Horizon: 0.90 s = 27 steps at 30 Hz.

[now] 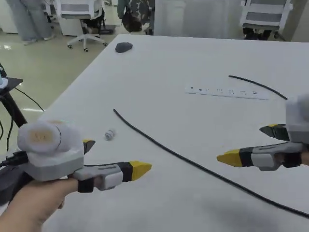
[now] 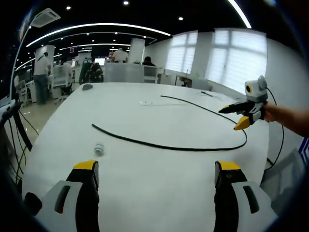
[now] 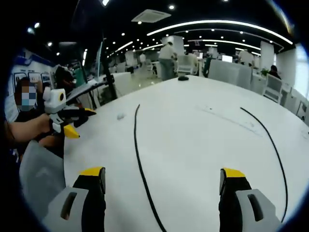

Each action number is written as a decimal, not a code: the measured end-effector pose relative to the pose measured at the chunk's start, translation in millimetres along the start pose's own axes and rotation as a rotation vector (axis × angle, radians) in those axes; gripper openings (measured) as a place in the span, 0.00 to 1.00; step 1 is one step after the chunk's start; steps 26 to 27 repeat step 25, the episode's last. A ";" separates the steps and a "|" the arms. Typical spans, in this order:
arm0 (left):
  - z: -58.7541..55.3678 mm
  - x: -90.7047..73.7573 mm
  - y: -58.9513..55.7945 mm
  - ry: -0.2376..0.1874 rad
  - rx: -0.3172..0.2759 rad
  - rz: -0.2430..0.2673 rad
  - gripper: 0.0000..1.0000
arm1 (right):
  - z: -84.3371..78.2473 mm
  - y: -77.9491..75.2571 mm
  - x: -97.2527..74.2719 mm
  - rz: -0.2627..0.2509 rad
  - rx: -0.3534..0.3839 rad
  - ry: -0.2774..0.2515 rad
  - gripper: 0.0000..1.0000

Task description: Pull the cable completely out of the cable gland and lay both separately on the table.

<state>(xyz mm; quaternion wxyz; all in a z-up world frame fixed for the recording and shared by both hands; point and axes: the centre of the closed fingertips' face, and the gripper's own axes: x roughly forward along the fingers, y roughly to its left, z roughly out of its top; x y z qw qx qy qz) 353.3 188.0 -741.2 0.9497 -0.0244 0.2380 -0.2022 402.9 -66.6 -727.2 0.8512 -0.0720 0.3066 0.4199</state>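
A long black cable [image 1: 193, 164] lies in a curve across the white table [image 1: 164, 72], one end near the small white cable gland [image 1: 110, 134]. The gland lies on its own, a short gap from that cable end. My left gripper [image 1: 116, 157] hovers open at the lower left, just in front of the gland. My right gripper [image 1: 247, 144] hovers open at the right, above the cable. In the left gripper view the gland [image 2: 99, 148] and cable [image 2: 169, 146] lie beyond the open left gripper [image 2: 157, 169]. In the right gripper view the cable [image 3: 140, 159] runs ahead of the open right gripper [image 3: 162, 173], with the gland [image 3: 120, 116] farther off.
A white power strip [image 1: 227, 92] lies flat towards the back right and a dark mouse [image 1: 124, 47] sits at the far edge. The table's left edge [image 1: 63, 96] drops to the floor, where a stand and loose wires are. Office chairs [image 1: 79, 14] stand behind.
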 end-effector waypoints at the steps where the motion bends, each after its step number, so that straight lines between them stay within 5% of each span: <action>1: 7.9 0.2 -7.2 -0.044 0.042 -0.016 1.00 | -8.9 -3.5 -15.0 -0.009 0.027 0.014 1.00; 3: 25.4 -2.0 -20.8 -0.128 0.079 -0.049 1.00 | -16.6 -10.1 -37.1 -0.044 0.029 0.013 1.00; 7: 33.3 -4.0 -36.4 -0.102 0.041 -0.075 1.00 | -28.5 -24.5 -73.8 -0.137 0.013 0.011 1.00; 12: 39.1 -14.1 -45.2 -0.082 0.102 -0.059 1.00 | -64.1 -48.5 -111.1 -0.257 -0.035 0.094 1.00; 18: 23.9 -18.0 -48.2 -0.028 0.086 -0.060 1.00 | -69.5 -36.6 -123.7 -0.262 -0.020 0.058 0.99; 23: 15.2 -23.2 -61.9 -0.001 0.137 -0.066 1.00 | -43.9 -18.3 -120.5 -0.241 -0.090 0.001 0.99; 27: 12.7 -23.9 -65.5 0.010 0.141 -0.068 1.00 | -38.6 -12.2 -116.0 -0.234 -0.109 0.001 0.99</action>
